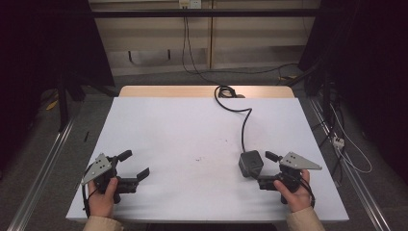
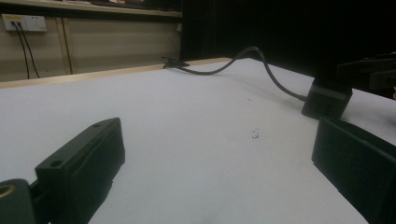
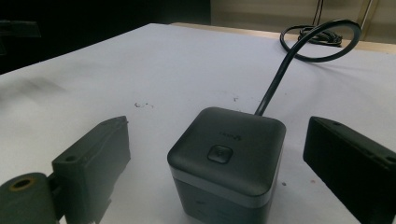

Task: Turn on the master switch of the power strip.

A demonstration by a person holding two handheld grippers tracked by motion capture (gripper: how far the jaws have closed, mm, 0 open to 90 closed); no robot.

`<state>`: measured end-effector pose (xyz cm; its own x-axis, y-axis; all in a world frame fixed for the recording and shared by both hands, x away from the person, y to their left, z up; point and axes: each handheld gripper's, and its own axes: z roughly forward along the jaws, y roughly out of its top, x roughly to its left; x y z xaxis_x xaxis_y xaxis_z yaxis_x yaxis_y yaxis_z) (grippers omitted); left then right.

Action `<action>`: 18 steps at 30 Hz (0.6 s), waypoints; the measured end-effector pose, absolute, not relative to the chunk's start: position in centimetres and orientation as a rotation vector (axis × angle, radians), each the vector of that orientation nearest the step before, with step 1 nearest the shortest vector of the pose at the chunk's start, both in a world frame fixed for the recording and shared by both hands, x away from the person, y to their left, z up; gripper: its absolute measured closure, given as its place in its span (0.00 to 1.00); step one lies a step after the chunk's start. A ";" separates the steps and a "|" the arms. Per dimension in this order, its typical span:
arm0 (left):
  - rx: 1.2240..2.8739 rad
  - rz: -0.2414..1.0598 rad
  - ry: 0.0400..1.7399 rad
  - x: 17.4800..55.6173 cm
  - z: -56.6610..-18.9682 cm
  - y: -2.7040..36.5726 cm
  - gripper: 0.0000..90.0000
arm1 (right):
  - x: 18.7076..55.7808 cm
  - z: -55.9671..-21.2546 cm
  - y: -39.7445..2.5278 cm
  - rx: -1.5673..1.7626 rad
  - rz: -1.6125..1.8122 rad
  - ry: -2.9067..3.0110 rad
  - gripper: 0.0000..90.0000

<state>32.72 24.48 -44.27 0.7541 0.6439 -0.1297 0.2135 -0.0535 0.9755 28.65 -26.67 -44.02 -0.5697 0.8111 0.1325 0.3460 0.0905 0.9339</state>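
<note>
A dark grey cube-shaped power block (image 1: 250,163) sits on the white worktop (image 1: 192,130), toward its near right corner. The block has rounded edges, a square button on its top face and a paler band low on its sides. From its far side a black cable (image 1: 244,122) runs across the board toward the far edge, where it curls into a loop (image 1: 224,91) on the bare wooden strip.

The right gripper (image 1: 262,169) lies just beside the block on its right, held by the person's right hand (image 1: 294,192). In the right gripper view its jaws stand wide apart, one on either side of the block (image 3: 229,163), with a gap to each; neither touches it.

The left gripper (image 1: 133,164) rests near the near left corner, held by the left hand (image 1: 102,201), its jaws also spread and holding nothing. Between it and the block lies open board marked by a few small dark specks (image 1: 198,159). In the left gripper view the block (image 2: 327,98) stands well apart, ahead to the right.

Beyond the far edge, wires (image 1: 185,43) hang from a wall socket (image 1: 188,4).
</note>
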 end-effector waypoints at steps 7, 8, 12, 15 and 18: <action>1.618 0.401 0.702 32.8 -44.3 24.5 0.02 | 28.5 -44.1 -27.3 1.138 1.479 1.946 0.08; 1.618 0.401 0.702 32.8 -44.3 24.5 0.02 | 28.4 -44.1 -27.3 1.136 1.479 1.947 0.08; 1.616 0.401 0.701 32.8 -44.2 24.5 0.02 | 28.3 -44.2 -27.6 1.135 1.478 1.952 0.08; 1.616 0.400 0.700 32.8 -44.2 24.4 0.02 | 28.2 -44.2 -27.7 1.130 1.474 1.954 0.08; 1.614 0.400 0.700 32.8 -44.2 24.4 0.02 | 28.1 -44.3 -27.9 1.132 1.474 1.953 0.08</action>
<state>32.83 24.36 -44.19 0.7542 0.6431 -0.1330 0.2113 -0.0458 0.9763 28.10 -27.86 -44.27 -0.5670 0.8143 0.1240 0.3426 0.0962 0.9345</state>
